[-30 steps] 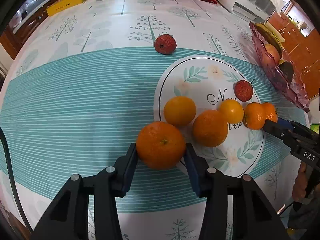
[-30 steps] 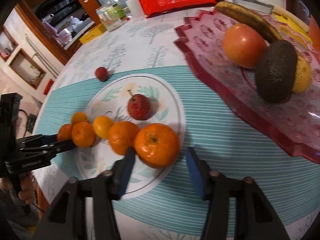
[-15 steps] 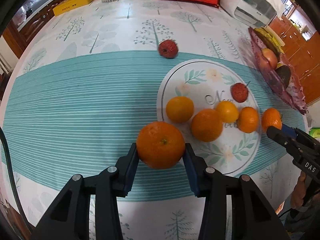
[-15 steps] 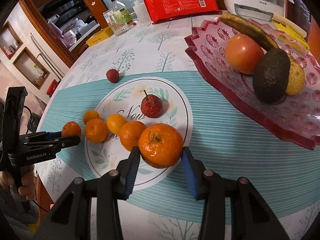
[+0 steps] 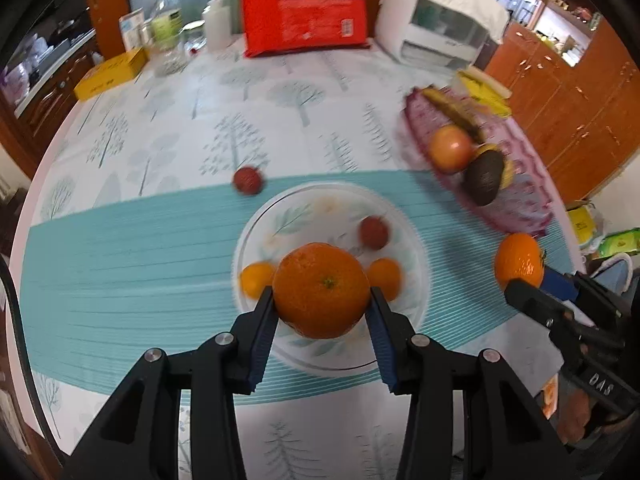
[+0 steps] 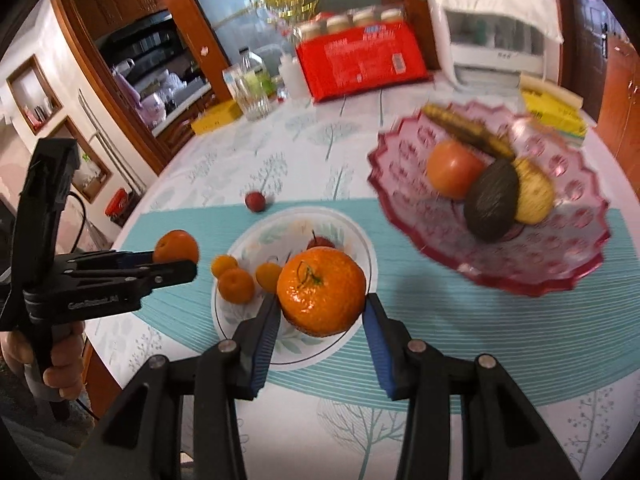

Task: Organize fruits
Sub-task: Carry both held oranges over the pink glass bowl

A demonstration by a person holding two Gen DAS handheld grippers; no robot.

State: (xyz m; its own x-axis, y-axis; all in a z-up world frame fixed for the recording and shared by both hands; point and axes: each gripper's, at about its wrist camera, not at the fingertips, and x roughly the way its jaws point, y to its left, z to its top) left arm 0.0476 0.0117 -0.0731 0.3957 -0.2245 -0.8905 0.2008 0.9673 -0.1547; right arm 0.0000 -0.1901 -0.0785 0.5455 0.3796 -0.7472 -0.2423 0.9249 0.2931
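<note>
My left gripper (image 5: pixel 322 300) is shut on a large orange (image 5: pixel 322 288) and holds it in the air above the white leaf-print circle (image 5: pixel 404 216) on the tablecloth. My right gripper (image 6: pixel 321 304) is shut on a second large orange (image 6: pixel 322 292), also off the table. Each gripper shows in the other's view: the right gripper (image 5: pixel 516 288) with its orange (image 5: pixel 518 260), the left gripper (image 6: pixel 188 264) with its orange (image 6: pixel 176 246). Small oranges (image 6: pixel 236 284) and a red lychee (image 5: pixel 374 232) lie on the circle. Another lychee (image 5: pixel 248 180) sits on the cloth beyond.
A pink glass fruit bowl (image 6: pixel 520 280) at the right holds a tomato-like fruit, an avocado, a banana and a yellow fruit. At the table's far edge stand a red packet (image 5: pixel 304 20), a white appliance (image 5: pixel 440 24), bottles, a glass and a yellow box (image 5: pixel 112 74).
The right gripper's fingers closed onto its orange. Both grippers then rose from the table with their oranges, so more of the table and room shows.
</note>
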